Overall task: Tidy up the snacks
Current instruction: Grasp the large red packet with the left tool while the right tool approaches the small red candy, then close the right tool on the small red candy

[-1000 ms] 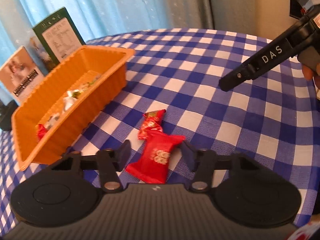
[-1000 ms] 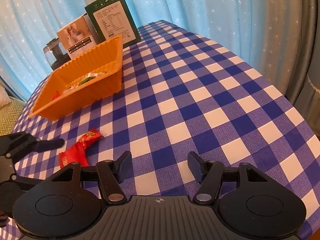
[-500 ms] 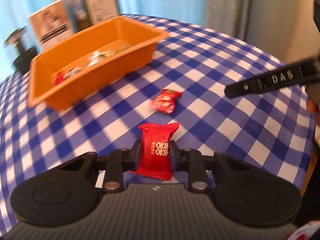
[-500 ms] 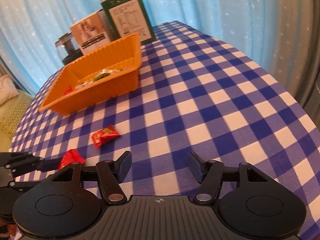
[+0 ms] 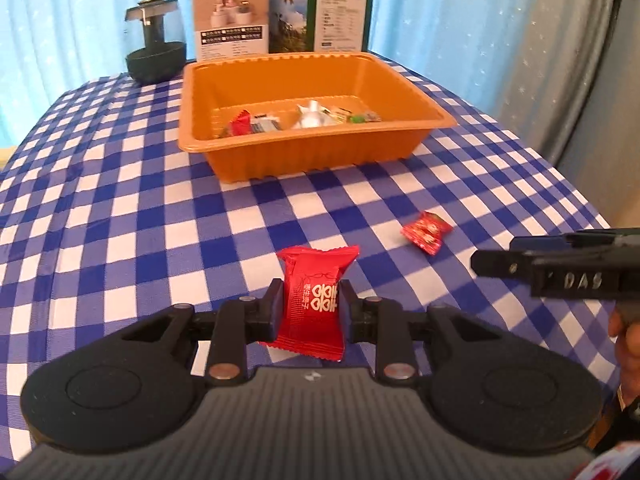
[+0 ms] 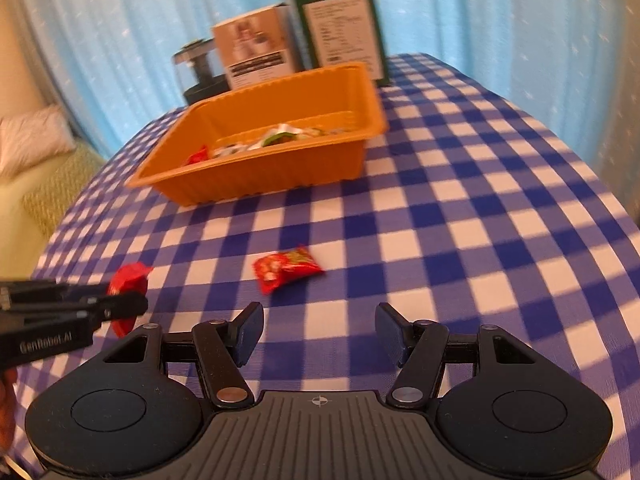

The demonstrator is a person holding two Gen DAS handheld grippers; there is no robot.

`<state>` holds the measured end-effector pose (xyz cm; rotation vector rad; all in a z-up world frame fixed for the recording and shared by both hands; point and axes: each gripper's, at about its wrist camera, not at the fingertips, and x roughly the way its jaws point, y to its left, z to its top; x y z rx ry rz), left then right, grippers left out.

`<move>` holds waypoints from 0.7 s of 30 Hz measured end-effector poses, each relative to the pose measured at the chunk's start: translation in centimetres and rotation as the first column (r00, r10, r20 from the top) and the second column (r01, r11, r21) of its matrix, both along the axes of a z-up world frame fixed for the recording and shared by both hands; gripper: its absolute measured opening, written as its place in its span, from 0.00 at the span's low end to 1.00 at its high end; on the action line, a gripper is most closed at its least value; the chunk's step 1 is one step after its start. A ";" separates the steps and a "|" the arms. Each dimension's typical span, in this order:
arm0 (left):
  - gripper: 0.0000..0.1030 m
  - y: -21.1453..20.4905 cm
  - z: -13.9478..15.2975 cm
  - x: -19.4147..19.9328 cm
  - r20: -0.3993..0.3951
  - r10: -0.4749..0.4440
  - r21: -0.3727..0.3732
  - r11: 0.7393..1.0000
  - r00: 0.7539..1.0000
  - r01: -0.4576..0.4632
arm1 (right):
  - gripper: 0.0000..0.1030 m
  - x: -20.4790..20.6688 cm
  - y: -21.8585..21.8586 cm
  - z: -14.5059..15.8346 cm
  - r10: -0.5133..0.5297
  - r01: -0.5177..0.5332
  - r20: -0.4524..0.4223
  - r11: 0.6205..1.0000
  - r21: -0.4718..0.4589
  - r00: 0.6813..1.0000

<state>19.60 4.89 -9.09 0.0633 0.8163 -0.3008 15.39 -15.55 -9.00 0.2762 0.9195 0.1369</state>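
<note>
1. Left wrist view: your left gripper (image 5: pixel 311 307) was clamped on one red packet (image 5: pixel 316 303), lifted off the cloth (image 5: pixel 120 216).
2. Your right gripper (image 6: pixel 319 334) stood apart, nothing between its fingers.
3. One smaller red snack (image 6: pixel 285 269) lay on the checks, between you and the tray (image 5: pixel 320 152).
4. One orange tray held several wrapped snacks; behind it stood two boxes (image 5: pixel 320 16) and one dark jar (image 5: pixel 155 46).

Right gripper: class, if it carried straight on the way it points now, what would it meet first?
Probably the checked tablecloth just ahead of the open right gripper; the small red snack sits slightly left of that line.
</note>
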 end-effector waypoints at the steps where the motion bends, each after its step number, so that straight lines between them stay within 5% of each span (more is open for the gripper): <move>1: 0.24 0.1 0.1 0.0 0.003 0.002 -0.004 1.000 1.000 -0.002 | 0.60 0.2 0.5 -0.1 0.023 -0.023 0.009 1.000 -0.015 1.000; 16: 0.24 0.8 -0.1 0.9 -0.011 0.027 -0.058 0.998 1.000 -0.027 | 0.60 4.6 2.8 -2.6 0.134 -0.127 0.081 0.988 -0.089 0.988; 21: 0.24 0.3 -0.2 1.0 -0.013 0.015 -0.060 0.998 1.000 -0.016 | 0.41 4.8 3.4 -3.1 0.177 -0.165 0.078 0.977 -0.132 0.981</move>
